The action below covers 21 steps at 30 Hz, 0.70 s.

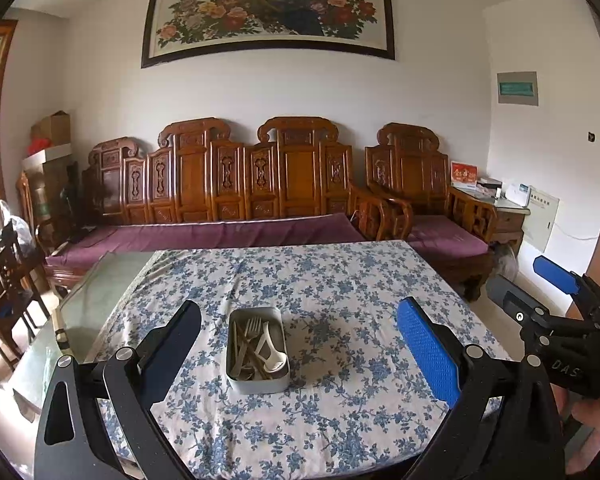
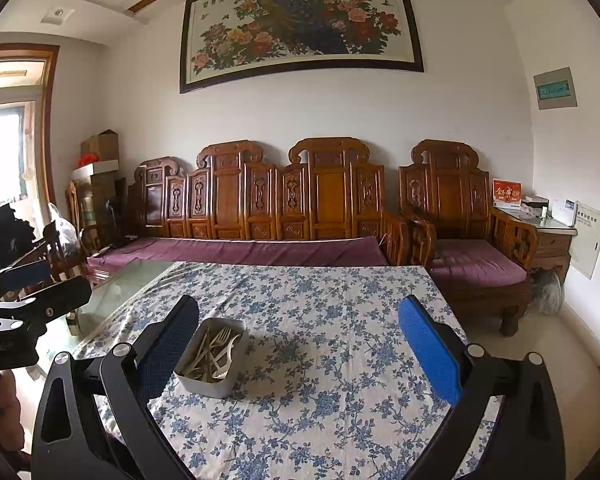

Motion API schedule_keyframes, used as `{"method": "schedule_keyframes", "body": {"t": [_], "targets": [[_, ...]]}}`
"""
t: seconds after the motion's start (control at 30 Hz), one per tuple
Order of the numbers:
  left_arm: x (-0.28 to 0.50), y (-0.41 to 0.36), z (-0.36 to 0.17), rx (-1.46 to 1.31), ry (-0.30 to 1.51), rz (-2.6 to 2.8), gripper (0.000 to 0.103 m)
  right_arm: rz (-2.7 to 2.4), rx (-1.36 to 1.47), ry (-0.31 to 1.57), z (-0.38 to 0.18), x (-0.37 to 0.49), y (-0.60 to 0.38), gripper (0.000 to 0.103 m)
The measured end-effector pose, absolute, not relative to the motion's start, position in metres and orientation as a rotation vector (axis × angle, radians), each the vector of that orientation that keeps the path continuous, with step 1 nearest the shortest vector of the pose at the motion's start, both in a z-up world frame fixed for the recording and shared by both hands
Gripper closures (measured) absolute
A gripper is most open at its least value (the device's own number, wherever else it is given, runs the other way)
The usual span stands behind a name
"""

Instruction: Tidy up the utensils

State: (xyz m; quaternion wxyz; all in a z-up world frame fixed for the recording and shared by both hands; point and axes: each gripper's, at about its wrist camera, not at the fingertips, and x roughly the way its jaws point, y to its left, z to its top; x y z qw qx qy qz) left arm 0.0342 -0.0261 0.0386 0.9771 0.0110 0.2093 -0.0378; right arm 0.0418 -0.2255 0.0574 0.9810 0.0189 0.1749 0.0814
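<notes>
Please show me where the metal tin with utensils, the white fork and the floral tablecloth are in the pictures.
metal tin [image 1: 256, 385], left wrist view, on its near wall.
white fork [image 1: 253, 326], left wrist view, on its tines.
floral tablecloth [image 2: 340, 380], right wrist view, on a bare patch right of the tin.

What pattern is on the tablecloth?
Blue flowers on white, on the tablecloth; clearest in the left wrist view.

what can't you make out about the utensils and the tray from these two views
- Exact utensil count: in the left wrist view the pale utensils overlap in a heap inside the metal tray.
- Lower ends of the utensils: the right wrist view sees the tray side-on, so its near wall hides them.
- Near edge of the floral tablecloth: the open left gripper and right gripper frames cut it off.
</notes>
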Motion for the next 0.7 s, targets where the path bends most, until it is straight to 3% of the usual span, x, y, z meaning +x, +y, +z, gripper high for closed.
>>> {"method": "schedule_keyframes", "body": {"t": [0.7], "targets": [[0.0332, -0.0264, 0.0409, 0.02, 0.417, -0.075, 0.008, 0.166, 0.036, 0.352, 0.0582, 0.0416, -0.2228, 0.003]]}}
